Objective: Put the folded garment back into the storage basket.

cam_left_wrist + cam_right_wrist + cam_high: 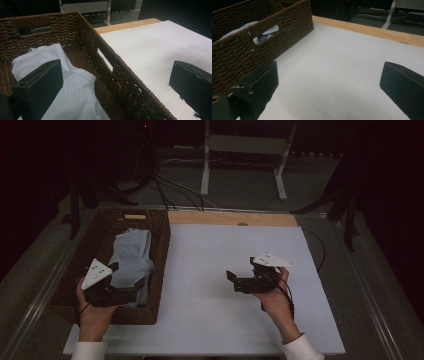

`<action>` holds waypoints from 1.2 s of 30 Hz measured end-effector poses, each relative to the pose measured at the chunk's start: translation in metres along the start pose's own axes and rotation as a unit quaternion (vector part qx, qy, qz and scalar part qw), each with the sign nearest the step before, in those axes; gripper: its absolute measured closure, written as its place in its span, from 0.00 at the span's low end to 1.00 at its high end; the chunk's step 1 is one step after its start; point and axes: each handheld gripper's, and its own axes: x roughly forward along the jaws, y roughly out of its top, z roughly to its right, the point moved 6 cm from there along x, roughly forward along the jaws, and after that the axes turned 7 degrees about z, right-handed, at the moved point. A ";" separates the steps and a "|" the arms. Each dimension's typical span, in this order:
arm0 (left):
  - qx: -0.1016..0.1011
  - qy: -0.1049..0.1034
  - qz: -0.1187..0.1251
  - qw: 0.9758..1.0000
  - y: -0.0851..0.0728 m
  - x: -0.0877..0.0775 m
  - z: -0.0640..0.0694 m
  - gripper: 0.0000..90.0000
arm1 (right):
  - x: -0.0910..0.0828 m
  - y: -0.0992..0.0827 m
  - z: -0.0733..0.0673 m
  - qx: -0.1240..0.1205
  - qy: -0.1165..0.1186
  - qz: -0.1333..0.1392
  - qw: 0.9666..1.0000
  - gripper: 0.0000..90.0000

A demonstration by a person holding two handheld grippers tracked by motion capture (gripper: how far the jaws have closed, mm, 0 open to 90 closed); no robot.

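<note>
The soft pale-blue ribbed cloth [131,257] lies in the woven basket [159,265], at twelve o'clock from the left gripper's [129,281] wide-open, empty fingers [40,87].

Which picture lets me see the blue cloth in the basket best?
The left gripper view: the light blue cloth lies close up, its knit and hems clear, inside the wicker basket. The high view shows it whole but small and dim. The right gripper view shows just a peek over the basket wall.
</note>
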 end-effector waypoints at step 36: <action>0.003 -0.006 0.014 1.000 -0.002 -0.007 -0.002 0.00 | -0.086 -0.034 0.043 0.010 -0.023 0.084 0.996 0.03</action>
